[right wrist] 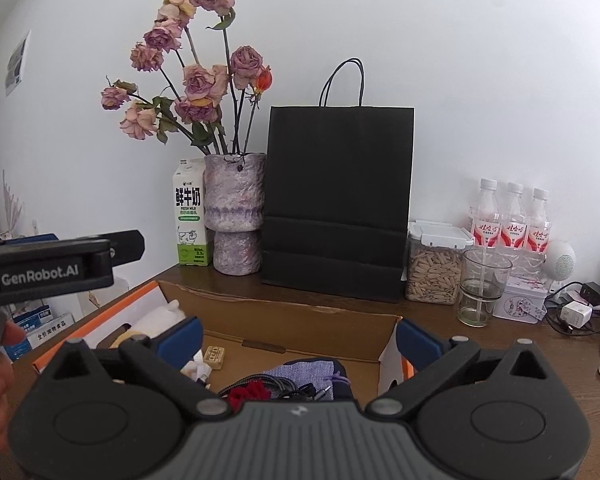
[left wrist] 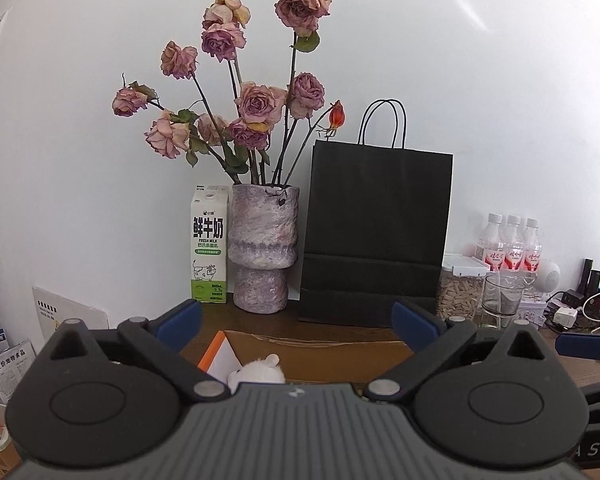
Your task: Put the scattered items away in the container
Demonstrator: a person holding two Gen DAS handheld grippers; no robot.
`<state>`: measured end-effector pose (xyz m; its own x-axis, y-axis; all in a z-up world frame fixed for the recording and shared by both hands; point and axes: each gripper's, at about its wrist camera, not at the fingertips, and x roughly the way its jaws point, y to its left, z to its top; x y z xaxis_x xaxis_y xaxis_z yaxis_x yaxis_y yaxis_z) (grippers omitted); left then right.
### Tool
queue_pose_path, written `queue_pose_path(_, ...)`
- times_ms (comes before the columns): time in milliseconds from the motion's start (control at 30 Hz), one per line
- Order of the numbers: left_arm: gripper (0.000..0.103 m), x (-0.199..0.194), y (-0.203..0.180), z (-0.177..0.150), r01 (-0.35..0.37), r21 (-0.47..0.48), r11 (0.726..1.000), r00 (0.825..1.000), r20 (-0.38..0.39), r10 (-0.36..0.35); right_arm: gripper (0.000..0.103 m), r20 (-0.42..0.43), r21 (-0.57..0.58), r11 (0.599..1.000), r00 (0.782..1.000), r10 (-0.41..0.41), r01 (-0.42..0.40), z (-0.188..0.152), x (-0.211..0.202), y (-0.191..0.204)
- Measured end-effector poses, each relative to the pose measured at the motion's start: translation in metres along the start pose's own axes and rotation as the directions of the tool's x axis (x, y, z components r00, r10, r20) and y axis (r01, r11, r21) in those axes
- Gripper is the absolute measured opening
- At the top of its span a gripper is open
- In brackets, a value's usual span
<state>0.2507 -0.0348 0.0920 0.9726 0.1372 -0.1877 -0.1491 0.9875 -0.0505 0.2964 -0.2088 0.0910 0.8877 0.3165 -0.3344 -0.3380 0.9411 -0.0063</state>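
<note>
— Where is the container now?

— The cardboard box (right wrist: 300,320) lies on the desk (right wrist: 480,344) in the lower middle of the right wrist view, directly below and in front of both grippers, with its long axis running left to right. Inside I see a white plush toy (right wrist: 160,320), a small yellow block (right wrist: 215,357), a grey-blue cloth pouch (right wrist: 300,372) and dark cables with something red (right wrist: 252,392).

— Which hand is nearer?

— The right gripper (right wrist: 298,342) looks over the middle of the box; the left gripper (left wrist: 296,326) is over its left end, above the toy (left wrist: 260,370). I judge both about equally near.

— And the fingers?

— Both pairs are spread wide and hold nothing (no item touches the blue pads (right wrist: 182,340)). No loose item shows outside the box, so the tidying seems nearly finished.
</note>
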Motion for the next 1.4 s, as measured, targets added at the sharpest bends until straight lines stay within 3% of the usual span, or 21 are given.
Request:
queue_pose_path(300, 0.103, -0.053, 0.005, -0.012, 0.069, 0.023, 0.997, 0.995, -0.067, -0.068, 0.103, -0.024, -0.012, 1.000, 1.000, -0.016, 0.015, -0.017, -0.047, 0.017)
queue_pose_path(700, 0.103, -0.157, 0.020, -0.050, 0.131, 0.030, 0.991, 0.986, -0.105, -0.127, 0.103, -0.031, 0.009, 1.000, 0.999, 0.013, -0.013, -0.063, -0.152, 0.042)
queue_pose_path(900, 0.103, -0.200, 0.033, -0.083, 0.103, -0.026, 0.994, 0.978, -0.182, -0.106, 0.103, -0.055, 0.011, 1.000, 0.998, -0.017, 0.017, -0.095, -0.201, 0.057)
queue_pose_path(1067, 0.103, -0.222, 0.037, -0.100, 0.043, 0.019, 0.999, 0.975, -0.217, -0.038, 0.103, -0.096, 0.033, 0.999, 0.995, -0.006, 0.009, -0.122, -0.229, 0.068)
queue_pose_path(1400, 0.103, -0.220, 0.036, -0.101, 0.042, 0.031, 0.999, 0.972, -0.234, -0.034, 0.103, -0.117, 0.061, 0.998, 0.993, -0.026, 0.033, -0.126, -0.232, 0.065)
